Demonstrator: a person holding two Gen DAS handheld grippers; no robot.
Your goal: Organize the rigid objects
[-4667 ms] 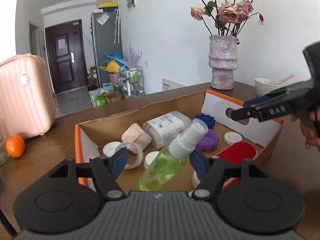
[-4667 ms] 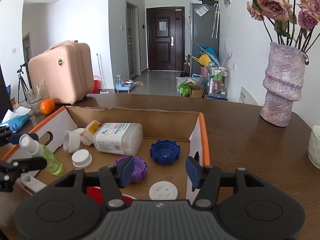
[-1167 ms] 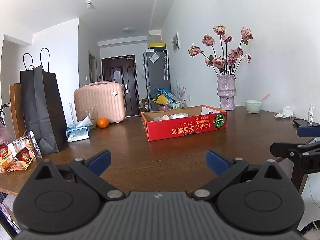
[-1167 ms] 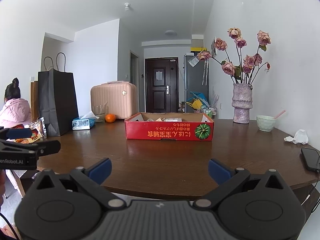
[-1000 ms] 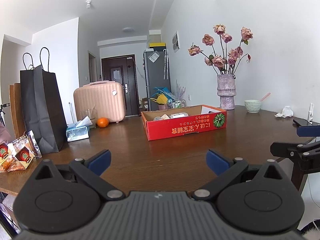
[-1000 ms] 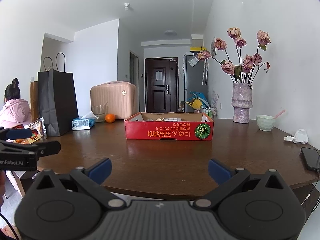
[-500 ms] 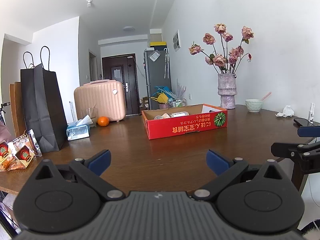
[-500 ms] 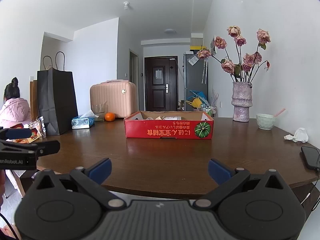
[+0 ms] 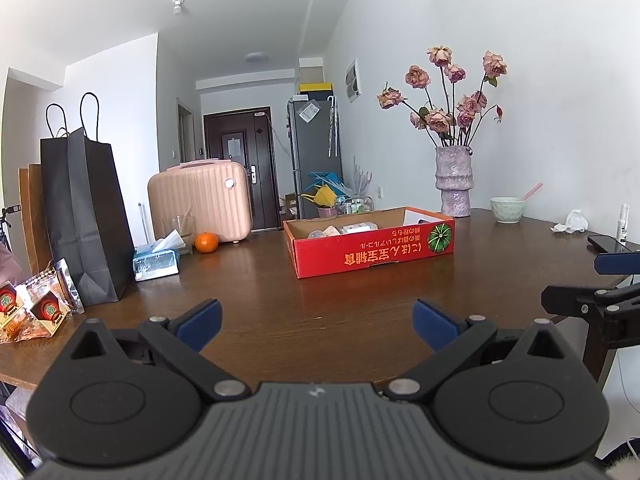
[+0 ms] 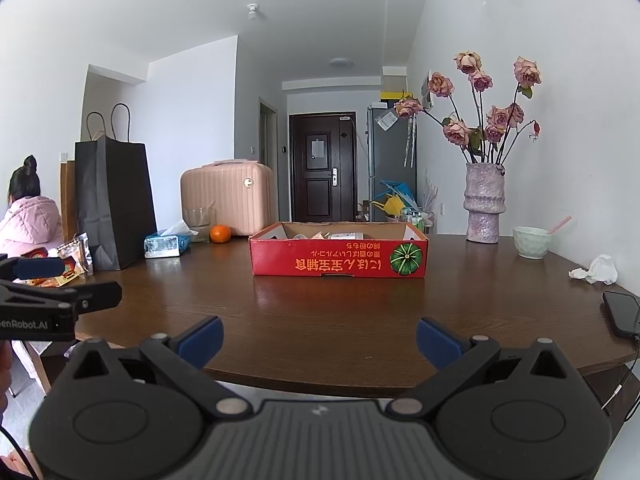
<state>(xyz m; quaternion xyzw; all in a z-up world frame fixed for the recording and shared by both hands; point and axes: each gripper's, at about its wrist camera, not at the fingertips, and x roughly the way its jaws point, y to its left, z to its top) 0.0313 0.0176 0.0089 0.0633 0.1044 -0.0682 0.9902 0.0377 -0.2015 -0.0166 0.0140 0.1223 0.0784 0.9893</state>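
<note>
The left gripper (image 9: 316, 320) hovers above the near edge of the bench (image 9: 248, 280) with its blue-tipped fingers spread wide and nothing between them. The right gripper (image 10: 318, 338) is held at the bench's near edge too, fingers equally far apart and empty.

The red cardboard box (image 9: 372, 250) sits well ahead of both grippers, slightly right of the left gripper's line and almost straight in front of the right one. It rests flat on the bench, and bottles and caps (image 9: 340, 230) show just over its rim, too small to tell apart.

Farther ahead and left of the left gripper lie an orange (image 9: 206, 242), a tissue pack (image 9: 156, 262) and a black paper bag (image 9: 86, 216). A vase of roses (image 10: 483, 208) stands ahead and right of the right gripper, beyond the box, with a green bowl (image 10: 532, 242) near it.
</note>
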